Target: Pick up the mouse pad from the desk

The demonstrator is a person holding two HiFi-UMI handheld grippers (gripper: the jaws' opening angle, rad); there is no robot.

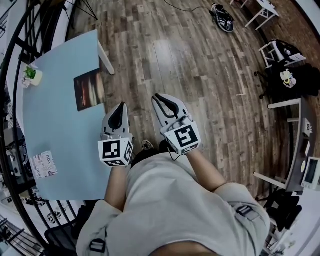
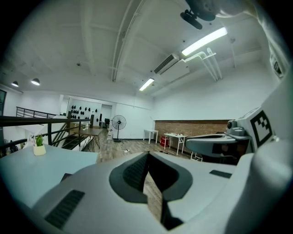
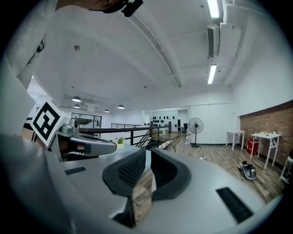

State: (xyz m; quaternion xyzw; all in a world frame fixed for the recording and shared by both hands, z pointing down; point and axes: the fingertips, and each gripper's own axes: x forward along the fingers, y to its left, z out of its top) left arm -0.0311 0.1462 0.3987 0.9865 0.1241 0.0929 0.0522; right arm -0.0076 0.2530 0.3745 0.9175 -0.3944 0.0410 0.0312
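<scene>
In the head view the mouse pad [image 1: 89, 90], a dark rectangle with a reddish picture, lies flat near the far right edge of the light blue desk [image 1: 60, 135]. My left gripper [image 1: 121, 107] hangs at the desk's right edge, a little nearer to me than the pad and not touching it. My right gripper [image 1: 159, 97] is over the wooden floor, right of the desk. Both point level out into the room, jaws shut with nothing between them. The left gripper view [image 2: 147, 157] and right gripper view [image 3: 147, 155] show only the room.
A small potted plant [image 1: 32, 75] stands at the desk's far left corner and a printed card [image 1: 45, 165] lies near its front left. A black railing [image 1: 12, 60] runs along the desk's left side. White tables [image 1: 262, 12] and dark gear [image 1: 292, 77] stand far right.
</scene>
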